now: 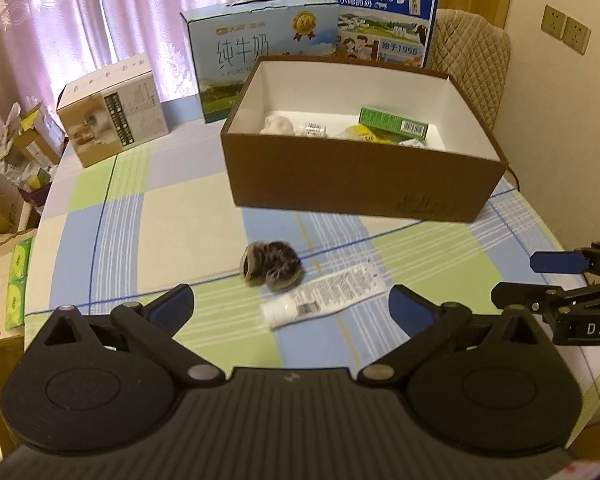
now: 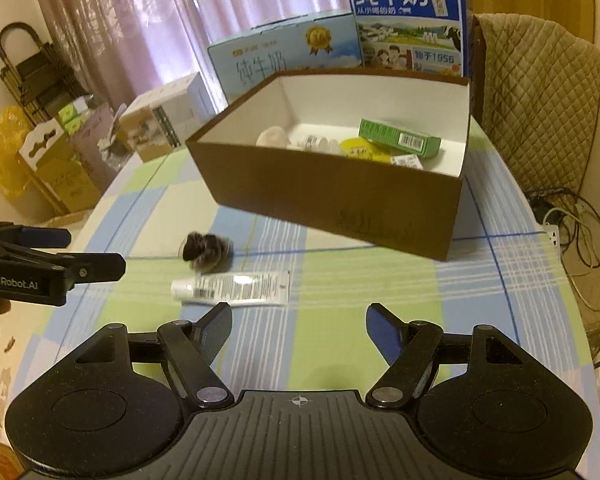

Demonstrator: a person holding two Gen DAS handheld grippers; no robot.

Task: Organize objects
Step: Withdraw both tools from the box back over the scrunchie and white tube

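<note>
Both claws spread and empty: left claw (image 1: 290, 304) should straddle the tube (image 1: 324, 294) at lower centre, clear of the hair tie (image 1: 271, 266), before right claw (image 2: 298, 322) moves.

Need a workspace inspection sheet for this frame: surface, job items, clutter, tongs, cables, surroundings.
Surface: table under a checked cloth, green, blue and cream.
Job's things: white tube and dark furry ball lie on the cloth, close together; brown box open, holding a green carton and other small items.
Clutter: two milk cartons and a small printed box behind.
Tongs: left tongs open, empty; right tongs open, empty.
Cables: loose coil off the table's right edge.
Surroundings: pink curtains, quilted chair, floor boxes.
</note>
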